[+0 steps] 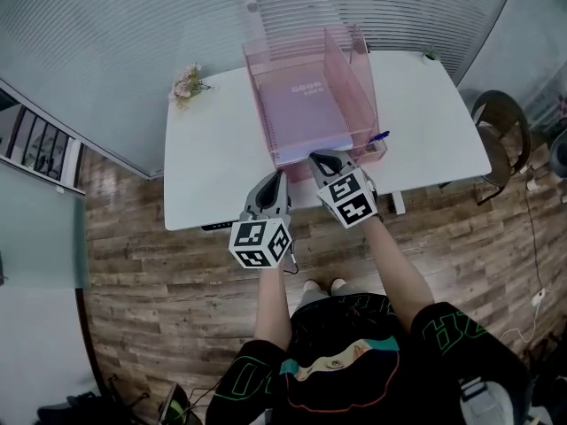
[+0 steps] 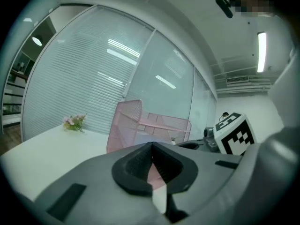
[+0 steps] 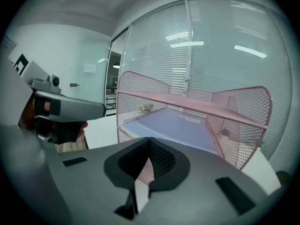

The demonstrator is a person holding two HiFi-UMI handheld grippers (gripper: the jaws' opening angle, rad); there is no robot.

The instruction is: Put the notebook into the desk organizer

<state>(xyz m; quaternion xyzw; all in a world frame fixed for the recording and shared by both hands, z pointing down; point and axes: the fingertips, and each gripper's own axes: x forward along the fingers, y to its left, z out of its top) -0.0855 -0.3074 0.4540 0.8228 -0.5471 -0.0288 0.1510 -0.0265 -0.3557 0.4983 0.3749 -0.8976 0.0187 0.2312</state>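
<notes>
Since the notebook [image 1: 306, 109] already lies flat inside the pink desk organizer [image 1: 347, 73], placing seems finished. The left gripper [image 1: 278, 177] and right gripper [image 1: 324, 157] have jaws together, empty; next, probably only draw them away.

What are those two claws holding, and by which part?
Nothing. Left gripper and right gripper are shut, empty; the notebook lies in the pink organizer.
</notes>
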